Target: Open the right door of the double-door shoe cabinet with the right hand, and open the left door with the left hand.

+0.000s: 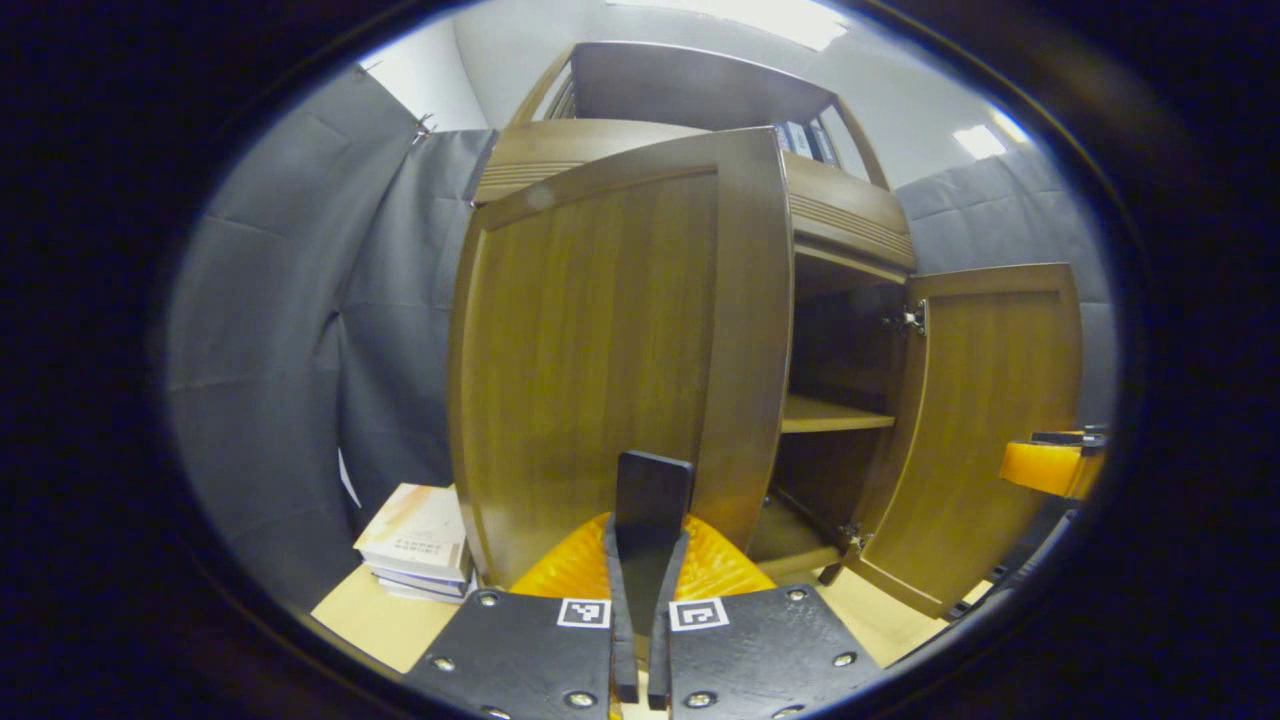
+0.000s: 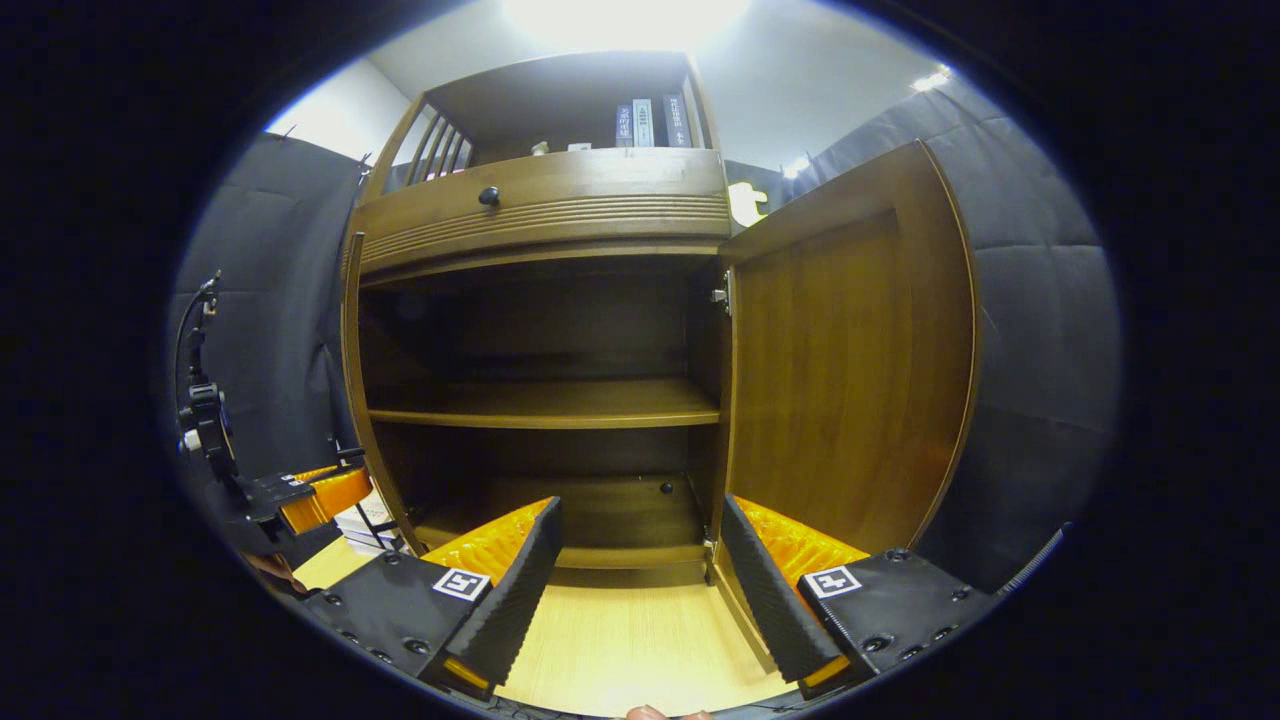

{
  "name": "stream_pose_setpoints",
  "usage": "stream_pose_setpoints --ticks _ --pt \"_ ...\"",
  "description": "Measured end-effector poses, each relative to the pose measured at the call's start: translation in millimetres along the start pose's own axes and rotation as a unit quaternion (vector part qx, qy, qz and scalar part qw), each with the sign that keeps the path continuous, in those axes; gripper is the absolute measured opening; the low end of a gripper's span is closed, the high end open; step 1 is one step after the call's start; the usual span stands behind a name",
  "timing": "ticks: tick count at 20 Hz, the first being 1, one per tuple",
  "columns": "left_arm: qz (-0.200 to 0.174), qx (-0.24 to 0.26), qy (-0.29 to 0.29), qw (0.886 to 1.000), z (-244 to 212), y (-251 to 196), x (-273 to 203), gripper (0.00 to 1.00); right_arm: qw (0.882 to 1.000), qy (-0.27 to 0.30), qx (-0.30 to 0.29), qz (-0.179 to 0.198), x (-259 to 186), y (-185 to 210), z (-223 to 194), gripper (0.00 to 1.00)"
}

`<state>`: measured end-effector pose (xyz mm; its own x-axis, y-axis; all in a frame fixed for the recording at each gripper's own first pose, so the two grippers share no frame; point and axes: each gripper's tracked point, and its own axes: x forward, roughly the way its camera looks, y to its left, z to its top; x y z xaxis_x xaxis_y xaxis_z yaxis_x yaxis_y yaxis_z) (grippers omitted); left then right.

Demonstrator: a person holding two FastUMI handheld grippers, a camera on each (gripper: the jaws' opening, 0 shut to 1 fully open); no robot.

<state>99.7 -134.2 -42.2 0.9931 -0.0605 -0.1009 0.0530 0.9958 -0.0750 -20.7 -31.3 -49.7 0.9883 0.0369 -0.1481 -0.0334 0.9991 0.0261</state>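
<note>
Looking along the left gripper, its fingers stand pressed together with nothing between them, close in front of the left door, which is swung partly out from the cabinet; the right door stands wide open past it, a stack of books lies on the floor by the cabinet's left side, and the other gripper shows at the right edge. In the right gripper view, the right gripper has its fingers spread wide apart and holds nothing, facing the open cabinet's shelf, with the right door just beside its right finger.
</note>
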Motion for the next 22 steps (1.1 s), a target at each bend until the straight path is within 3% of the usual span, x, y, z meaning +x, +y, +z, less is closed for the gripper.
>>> stream_pose_setpoints --ticks 7,18,22 --pt "0.014 -0.007 -0.015 1.000 2 42 -43 0.07 1.000 -0.002 -0.001 0.018 -13 19 -1 0.93" --pt "-0.016 0.007 -0.038 0.999 3 129 -83 0.05 0.999 0.007 0.012 0.030 -14 32 -4 0.93" --pt "-0.027 0.014 -0.040 0.999 7 165 -89 0.05 0.999 0.008 0.007 0.030 -14 32 -3 0.98"
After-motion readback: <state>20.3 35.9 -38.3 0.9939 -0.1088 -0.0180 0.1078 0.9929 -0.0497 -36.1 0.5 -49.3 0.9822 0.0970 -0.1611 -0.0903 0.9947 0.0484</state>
